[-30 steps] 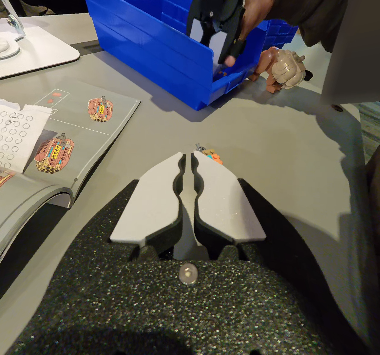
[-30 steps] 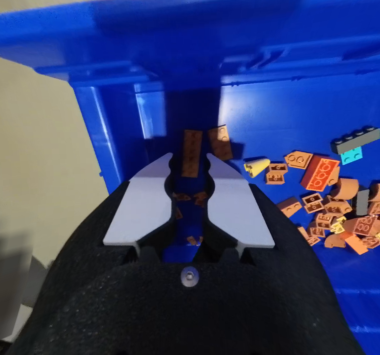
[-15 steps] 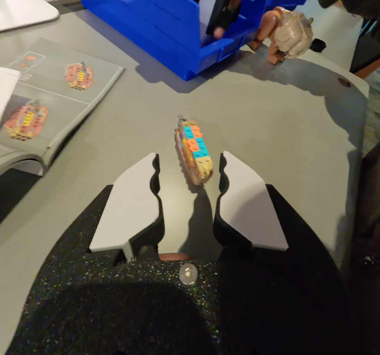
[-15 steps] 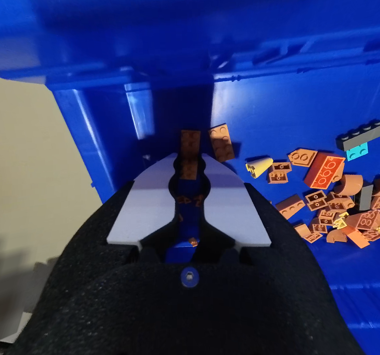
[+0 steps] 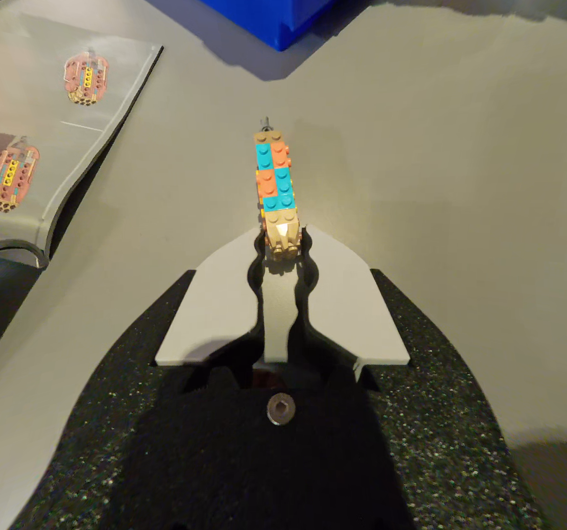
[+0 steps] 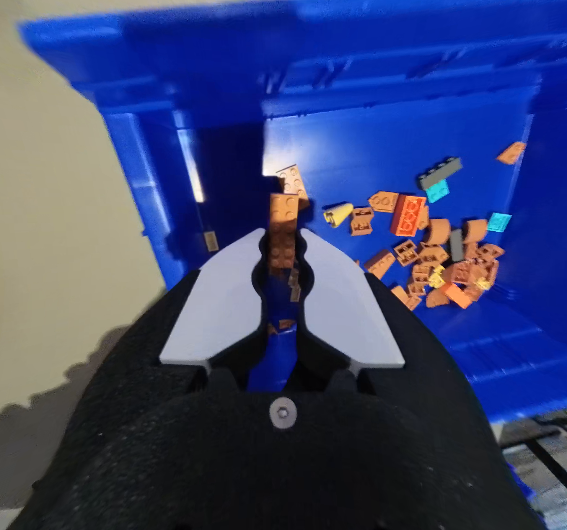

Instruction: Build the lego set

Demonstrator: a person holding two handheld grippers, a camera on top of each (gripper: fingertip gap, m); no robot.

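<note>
Left gripper (image 5: 281, 241) pinches one striped lego model (image 5: 277, 190) on the grey table (image 5: 429, 147); right gripper (image 6: 283, 233) clamps one long orange plate (image 6: 282, 233) over one blue bin (image 6: 399, 135).

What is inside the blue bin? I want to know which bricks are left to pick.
The blue bin holds loose bricks, mostly orange-brown, some teal, grey, yellow. The right gripper grips a brown plate and hides the floor beneath it.

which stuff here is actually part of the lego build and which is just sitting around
In use:
left gripper, closed on the tan end of the part-built model
right gripper, gripping a long brown plate
instruction booklet

Lying about:
loose bricks in the blue bin
</note>
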